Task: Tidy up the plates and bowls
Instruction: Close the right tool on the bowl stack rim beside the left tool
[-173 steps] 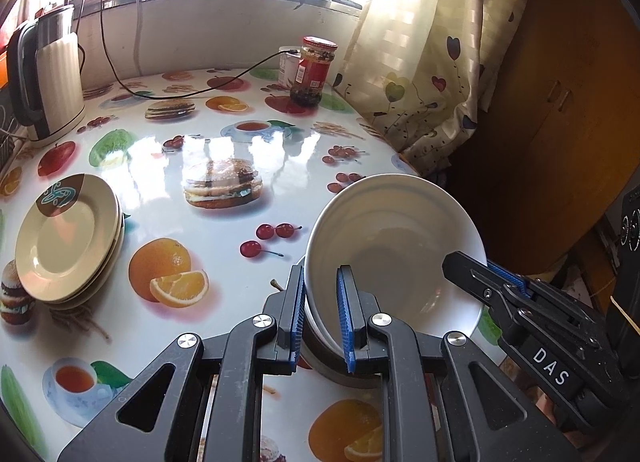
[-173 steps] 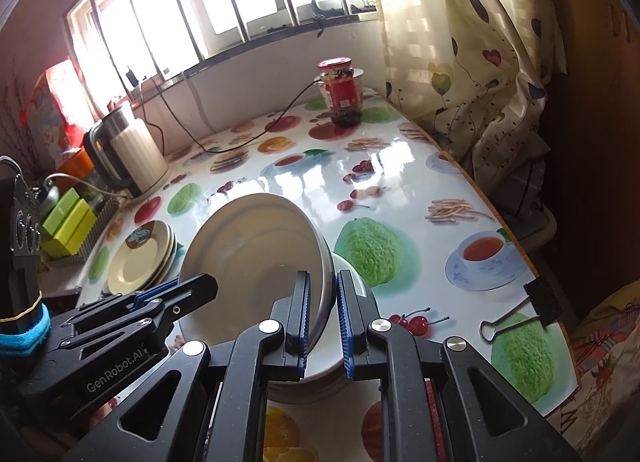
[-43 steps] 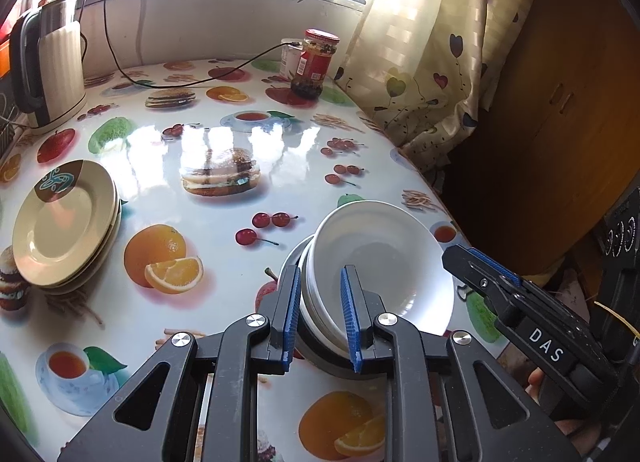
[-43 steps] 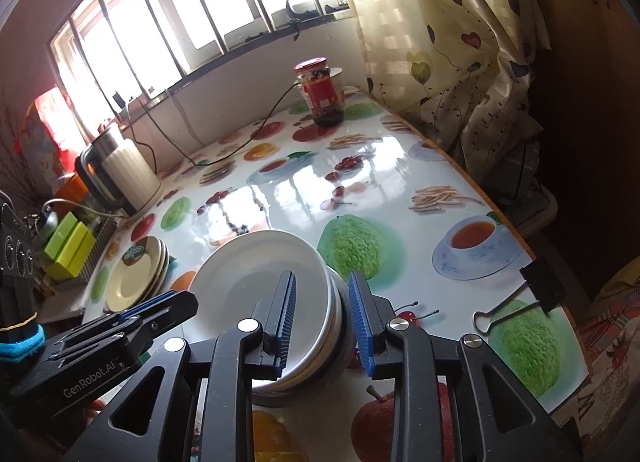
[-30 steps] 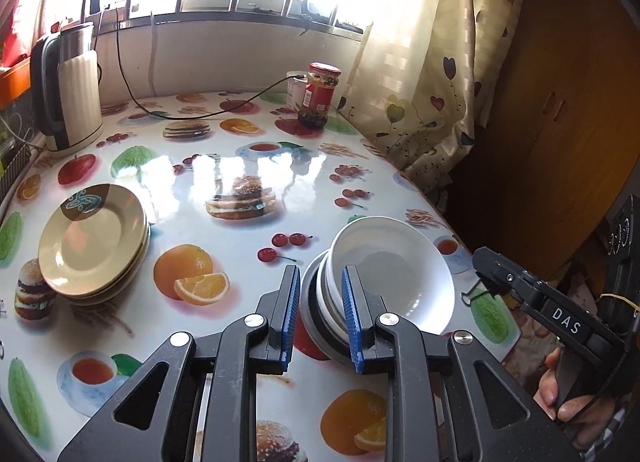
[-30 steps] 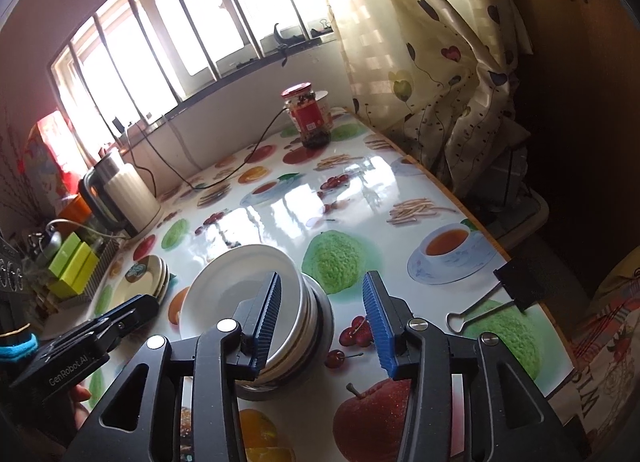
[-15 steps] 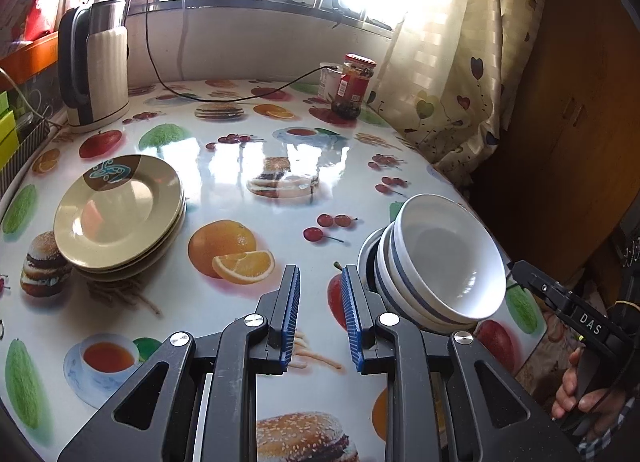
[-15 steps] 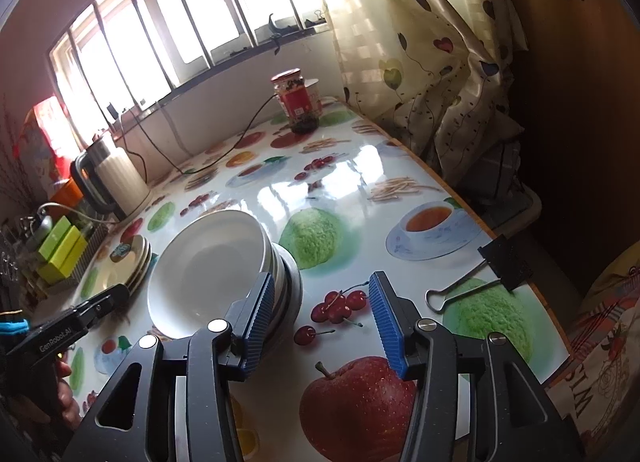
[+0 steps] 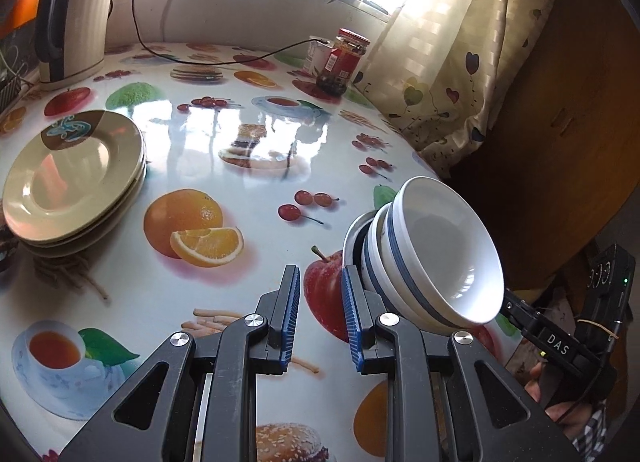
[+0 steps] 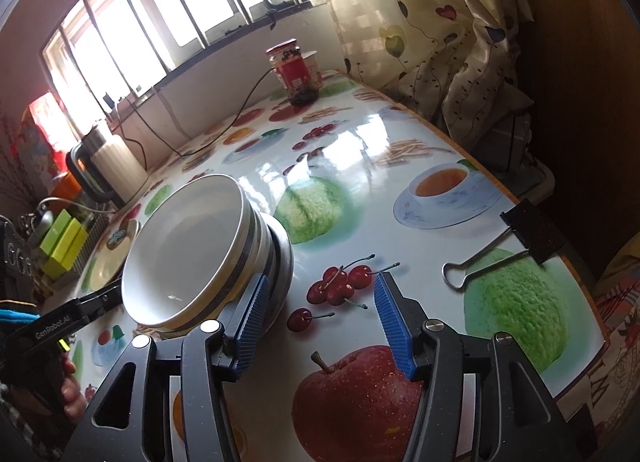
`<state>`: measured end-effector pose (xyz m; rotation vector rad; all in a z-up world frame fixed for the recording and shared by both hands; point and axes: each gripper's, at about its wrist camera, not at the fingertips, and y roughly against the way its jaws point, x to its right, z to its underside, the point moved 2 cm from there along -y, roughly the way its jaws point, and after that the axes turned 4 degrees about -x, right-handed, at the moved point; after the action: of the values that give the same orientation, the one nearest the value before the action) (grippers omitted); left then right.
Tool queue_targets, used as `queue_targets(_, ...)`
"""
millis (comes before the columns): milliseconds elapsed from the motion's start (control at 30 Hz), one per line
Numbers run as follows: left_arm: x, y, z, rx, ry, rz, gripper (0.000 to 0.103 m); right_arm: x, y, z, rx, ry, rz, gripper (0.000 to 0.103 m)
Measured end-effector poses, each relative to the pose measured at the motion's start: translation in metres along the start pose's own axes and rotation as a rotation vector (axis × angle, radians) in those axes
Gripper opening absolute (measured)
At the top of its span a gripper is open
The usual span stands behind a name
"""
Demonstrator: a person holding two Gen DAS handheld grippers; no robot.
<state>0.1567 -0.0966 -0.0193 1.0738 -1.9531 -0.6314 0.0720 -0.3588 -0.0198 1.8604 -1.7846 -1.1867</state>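
Note:
A stack of white bowls with blue bands (image 9: 436,250) stands on the table near its right edge, on a grey dish; it also shows in the right wrist view (image 10: 192,250). A stack of cream plates (image 9: 72,178) sits at the left, and shows small in the right wrist view (image 10: 110,258). My left gripper (image 9: 318,318) is open and empty, just left of the bowls. My right gripper (image 10: 320,330) is open wide and empty, just right of the bowls.
A kettle (image 9: 72,14) stands at the back left with its cable across the table. A red-lidded jar (image 9: 340,62) stands at the back by the curtain. A black binder clip (image 10: 516,242) lies near the table's right edge (image 10: 576,262). Green boxes (image 10: 64,238) sit far left.
Both grippers let go of the bowls and drew back. The bowl stack now rests on the table. The right jaws opened wider.

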Motion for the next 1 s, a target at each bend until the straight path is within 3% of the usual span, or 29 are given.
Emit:
queue_targets(200, -0.007, -0.009, 0.0, -0.026, 0.052, 0.083, 0.022, 0.01, -0.009, 0.0, -0.021, -0.069, -0.108, 0.053)
queue_targets(533, -0.011, -0.022, 0.002, -0.061, 0.107, 0.163, 0.022, 0.023, -0.021, 0.003, -0.045, -0.188, -0.301, 0.028)
queue_targets(1000, -0.026, -0.027, 0.003, -0.064, 0.187, 0.271, 0.022, 0.041, -0.032, 0.007, -0.066, -0.328, -0.455, 0.027)
